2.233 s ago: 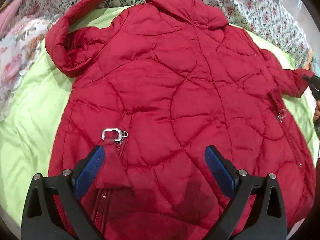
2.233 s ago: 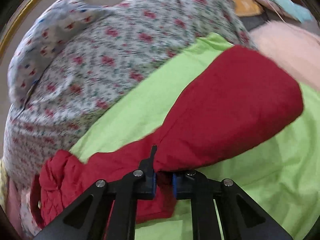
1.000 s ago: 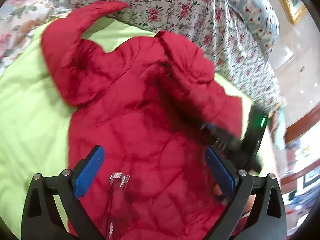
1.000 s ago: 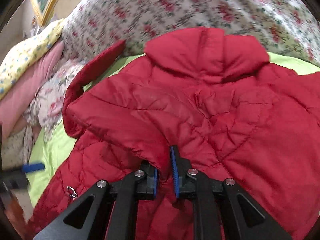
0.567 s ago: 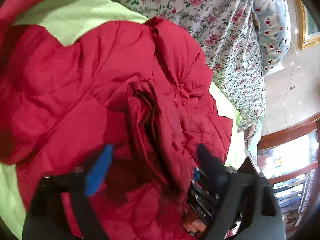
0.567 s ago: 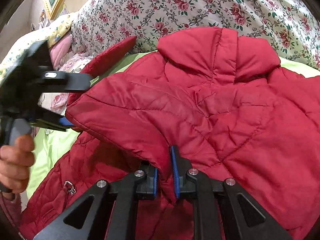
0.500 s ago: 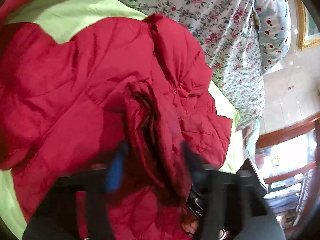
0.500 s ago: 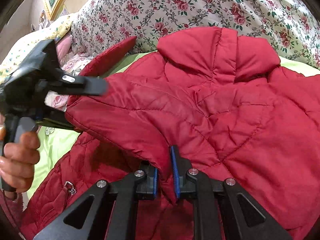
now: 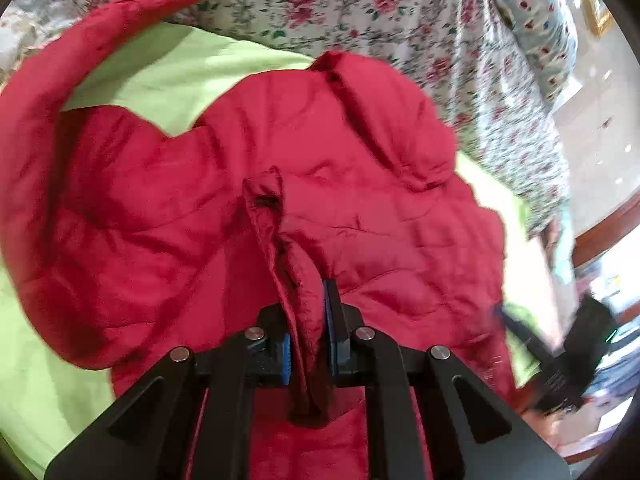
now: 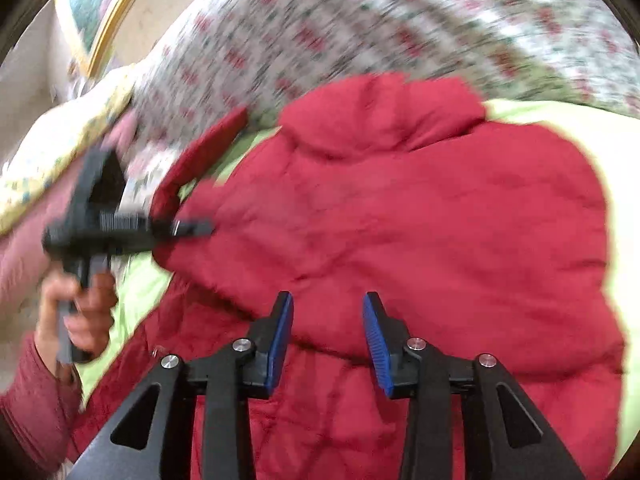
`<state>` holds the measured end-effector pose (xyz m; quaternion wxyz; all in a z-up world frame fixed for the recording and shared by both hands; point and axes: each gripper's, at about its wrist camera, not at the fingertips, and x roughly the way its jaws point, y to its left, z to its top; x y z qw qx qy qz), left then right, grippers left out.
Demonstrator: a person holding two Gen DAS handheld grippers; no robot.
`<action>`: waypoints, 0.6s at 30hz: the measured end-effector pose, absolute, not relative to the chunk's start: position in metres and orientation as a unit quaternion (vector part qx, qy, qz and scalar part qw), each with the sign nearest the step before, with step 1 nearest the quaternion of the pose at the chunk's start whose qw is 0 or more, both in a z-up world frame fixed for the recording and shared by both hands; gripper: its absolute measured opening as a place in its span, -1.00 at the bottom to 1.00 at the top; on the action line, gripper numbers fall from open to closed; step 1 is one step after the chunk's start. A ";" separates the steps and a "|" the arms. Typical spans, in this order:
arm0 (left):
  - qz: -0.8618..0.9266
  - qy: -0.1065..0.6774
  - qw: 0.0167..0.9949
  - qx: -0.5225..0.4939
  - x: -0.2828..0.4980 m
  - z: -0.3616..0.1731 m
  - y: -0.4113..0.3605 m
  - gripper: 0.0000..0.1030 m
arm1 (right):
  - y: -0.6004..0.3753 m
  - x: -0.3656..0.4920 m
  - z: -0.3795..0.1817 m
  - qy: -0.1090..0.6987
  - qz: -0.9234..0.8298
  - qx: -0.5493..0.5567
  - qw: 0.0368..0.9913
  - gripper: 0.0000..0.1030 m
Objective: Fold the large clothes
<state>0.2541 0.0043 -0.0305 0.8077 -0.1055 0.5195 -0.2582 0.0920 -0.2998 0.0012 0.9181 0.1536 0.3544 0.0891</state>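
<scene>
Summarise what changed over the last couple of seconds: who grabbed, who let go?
The right sleeve was carried across and laid over the red jacket. The right tongs, shut on it a second ago, have just been opening; nothing is between them now. The left tongs, wide open then, closed on the sleeve cuff. Unchanged: jacket on the green sheet, left sleeve unfolded.

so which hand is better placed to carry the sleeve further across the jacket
Left. The left gripper is shut on the sleeve cuff over the red jacket. The right gripper has just been opening, with nothing pinched between its pads.
</scene>
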 end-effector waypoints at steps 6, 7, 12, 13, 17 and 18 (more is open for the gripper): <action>-0.232 0.499 0.834 -0.038 0.243 -0.035 -0.003 -0.77 | -0.354 0.107 0.005 0.356 0.001 0.170 0.919 -0.18; -0.229 0.496 0.837 -0.028 0.241 -0.034 -0.005 -0.76 | -0.359 0.113 0.000 0.367 -0.007 0.169 0.915 -0.18; -0.202 0.456 0.867 0.019 0.217 -0.008 -0.006 -0.56 | -0.360 0.130 -0.040 0.415 -0.020 0.171 0.893 -0.20; -0.200 0.447 0.872 0.018 0.213 -0.003 -0.005 -0.56 | -0.358 0.132 -0.045 0.418 -0.020 0.167 0.893 -0.19; -0.186 0.411 0.892 -0.001 0.200 0.021 0.001 -0.56 | -0.351 0.135 -0.048 0.418 -0.024 0.153 0.895 -0.06; -0.187 0.403 0.896 -0.014 0.199 0.026 0.002 -0.56 | -0.350 0.136 -0.049 0.419 -0.024 0.149 0.895 -0.03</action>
